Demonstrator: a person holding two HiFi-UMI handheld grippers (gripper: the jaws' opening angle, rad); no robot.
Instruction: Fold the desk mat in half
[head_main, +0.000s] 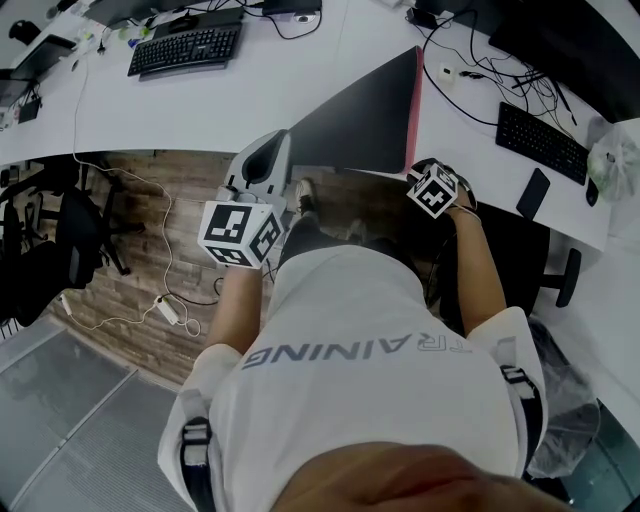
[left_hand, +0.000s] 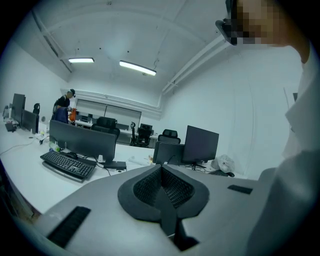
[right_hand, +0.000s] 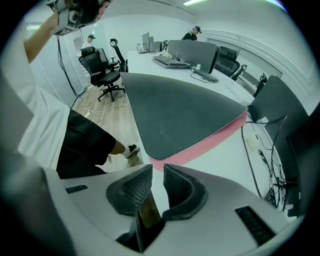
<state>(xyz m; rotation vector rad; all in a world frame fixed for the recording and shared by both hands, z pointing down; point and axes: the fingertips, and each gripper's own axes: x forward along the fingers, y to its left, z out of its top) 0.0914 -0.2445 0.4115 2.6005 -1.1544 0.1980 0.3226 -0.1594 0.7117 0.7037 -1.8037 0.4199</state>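
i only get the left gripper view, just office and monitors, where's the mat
Observer: The mat lies on the desk ahead of the person, dark side up, with a pink layer showing under one edge, so it looks folded.
Operator: is the right gripper on it
Observer: No. The right gripper is open and empty, just short of the mat's near corner.
Operator: and where's my left one
Observer: The left gripper sits at the desk's front edge, just left of the mat.
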